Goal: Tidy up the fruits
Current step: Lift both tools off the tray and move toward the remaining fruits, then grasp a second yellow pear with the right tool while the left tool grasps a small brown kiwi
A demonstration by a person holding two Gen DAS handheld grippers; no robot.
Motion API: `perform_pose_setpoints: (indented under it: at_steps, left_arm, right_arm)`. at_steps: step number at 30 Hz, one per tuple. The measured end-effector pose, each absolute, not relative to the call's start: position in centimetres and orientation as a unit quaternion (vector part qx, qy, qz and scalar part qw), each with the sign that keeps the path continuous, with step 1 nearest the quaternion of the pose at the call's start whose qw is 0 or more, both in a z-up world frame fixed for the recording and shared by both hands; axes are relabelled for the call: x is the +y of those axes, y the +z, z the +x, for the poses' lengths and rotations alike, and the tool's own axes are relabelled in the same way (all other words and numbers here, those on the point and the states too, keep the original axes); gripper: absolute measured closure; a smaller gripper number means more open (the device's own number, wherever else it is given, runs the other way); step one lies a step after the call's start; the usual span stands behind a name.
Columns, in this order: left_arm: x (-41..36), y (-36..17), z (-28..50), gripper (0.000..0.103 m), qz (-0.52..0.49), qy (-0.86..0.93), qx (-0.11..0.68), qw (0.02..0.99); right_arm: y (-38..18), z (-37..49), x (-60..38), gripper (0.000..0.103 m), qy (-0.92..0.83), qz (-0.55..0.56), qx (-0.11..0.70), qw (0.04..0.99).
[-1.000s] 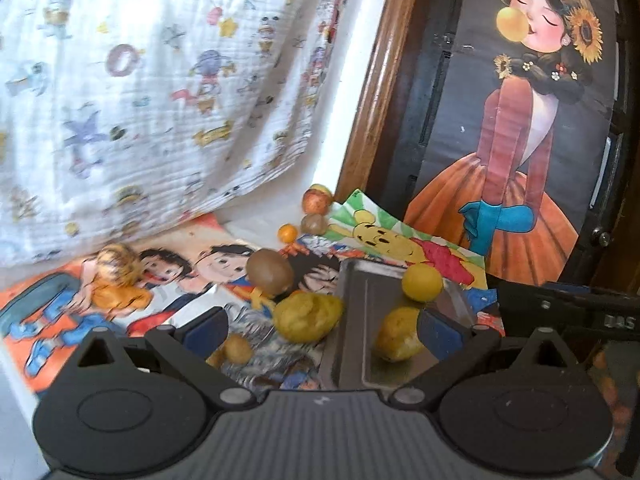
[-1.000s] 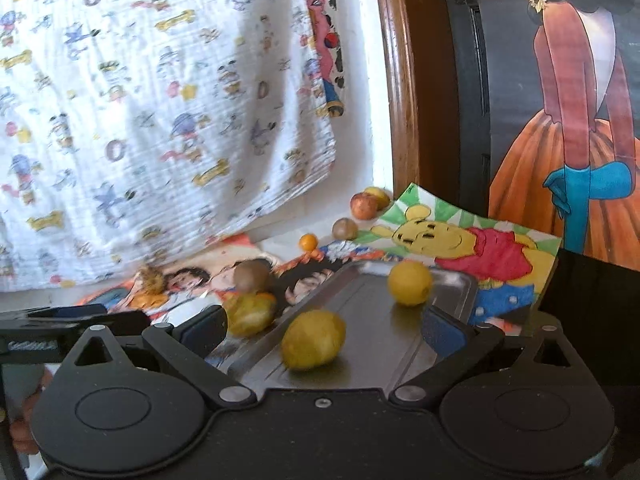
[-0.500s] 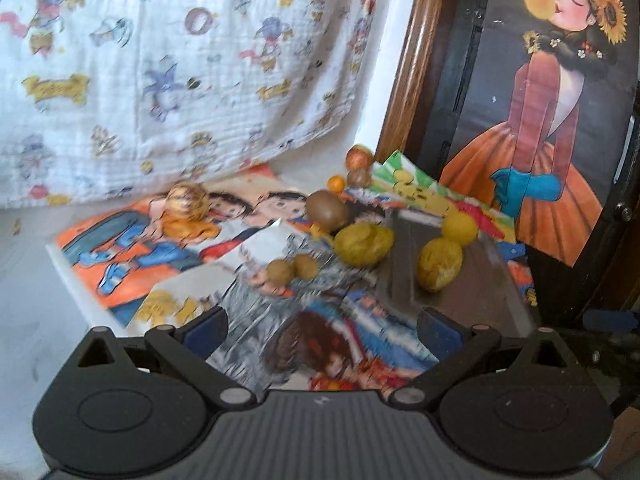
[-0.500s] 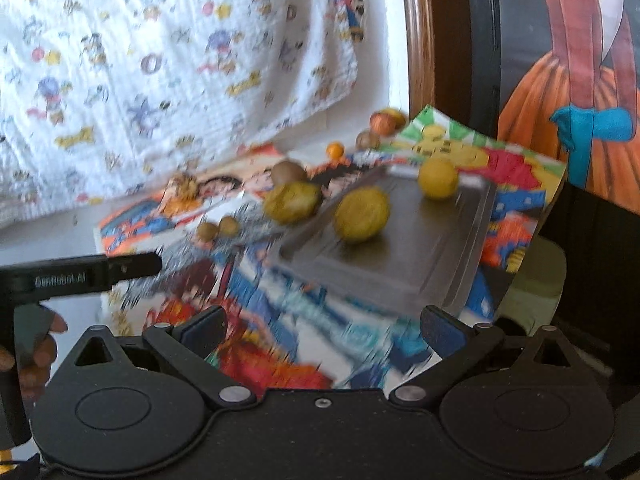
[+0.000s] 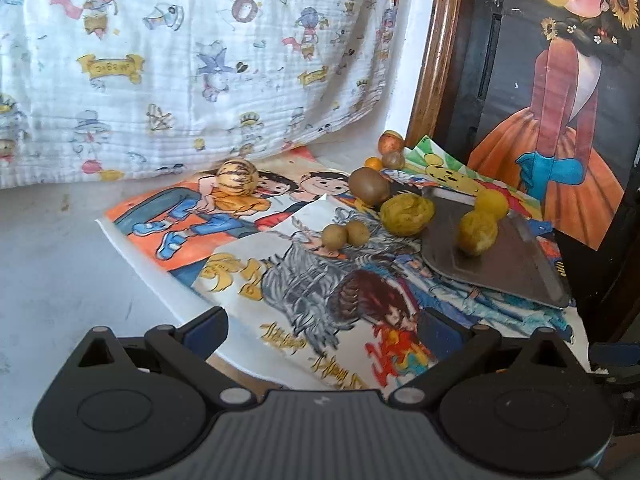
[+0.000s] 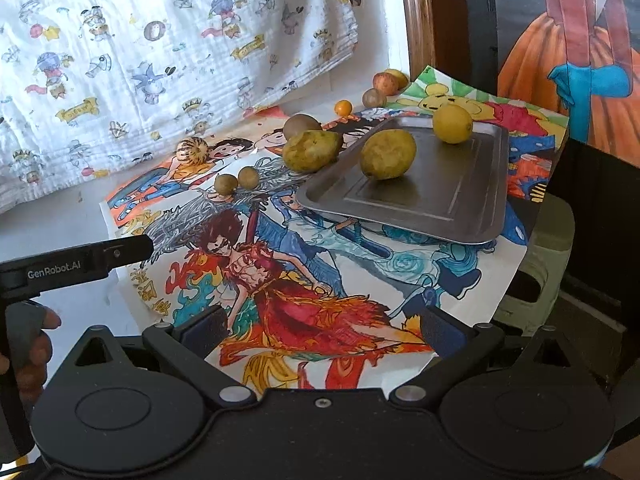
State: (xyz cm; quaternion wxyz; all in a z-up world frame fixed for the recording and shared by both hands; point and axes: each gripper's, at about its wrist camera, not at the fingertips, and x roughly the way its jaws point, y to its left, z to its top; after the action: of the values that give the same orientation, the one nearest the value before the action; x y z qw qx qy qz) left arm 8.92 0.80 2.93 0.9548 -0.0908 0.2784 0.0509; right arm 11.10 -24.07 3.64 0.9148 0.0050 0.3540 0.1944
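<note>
Both jaws wide apart on my end, nothing between 'em. Left gripper (image 5: 322, 330) hangs over the drawn posters (image 5: 280, 264), right gripper (image 6: 324, 330) likewise, over the red-orange figure on the paper.

From the left cam: metal tray (image 5: 516, 264) sits ahead & to the right of the jaws, well apart from them. Two yellow fruits on it – rough lemon (image 5: 477, 233) nearer, round yellow fruit (image 5: 491, 203) just behind, the two touching or close to it. Bumpy yellow-green fruit (image 5: 407, 215) sits off the tray, right at its left edge. Kiwi (image 5: 369, 185) just behind that one. Straight ahead of the jaws, two small brown-green fruits (image 5: 346, 235) side by side, touching. Further ahead-left, striped round gourd (image 5: 237, 176) on the orange poster. Far back by the wood frame (image 5: 434, 56): tiny orange fruit (image 5: 375, 163), brown round one (image 5: 393, 159), reddish apple-like fruit (image 5: 390, 142).

Right cam: tray (image 6: 460, 208) ahead-right of the jaws, its near edge lifted off the paper a bit. Lemon (image 6: 387, 154) mid-tray, round yellow (image 6: 452, 123) at the far end, apart from each other in this view. Bumpy fruit (image 6: 311, 150) against the tray's left rim. The other gripper's black bar pokes in at far left, w/ my hand (image 6: 28, 344) on it. Printed cloth (image 6: 160, 48) hangs behind everything.
</note>
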Motion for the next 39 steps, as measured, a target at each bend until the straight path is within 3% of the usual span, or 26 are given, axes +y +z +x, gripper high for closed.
perform_pose_setpoints:
  at_steps: [13, 28, 39]
  left_arm:
    - [2.8, 2.1, 10.7, 0.0, -0.075, 0.055, 0.283, 0.955]
    - [3.3, 2.7, 18.3, 0.0, 0.034, -0.031, 0.276, 0.96]
    - [3.2, 0.9, 23.4, 0.003, 0.067, -0.096, 0.298, 0.947]
  right_arm:
    - [4.7, 14.0, -21.5, 0.001, 0.274, -0.131, 0.292, 0.907]
    - [6.2, 28.6, -17.0, 0.001, 0.398, -0.316, 0.256, 0.822]
    - [4.2, 35.4, -14.4, 0.013, 0.444, -0.348, 0.26, 0.784]
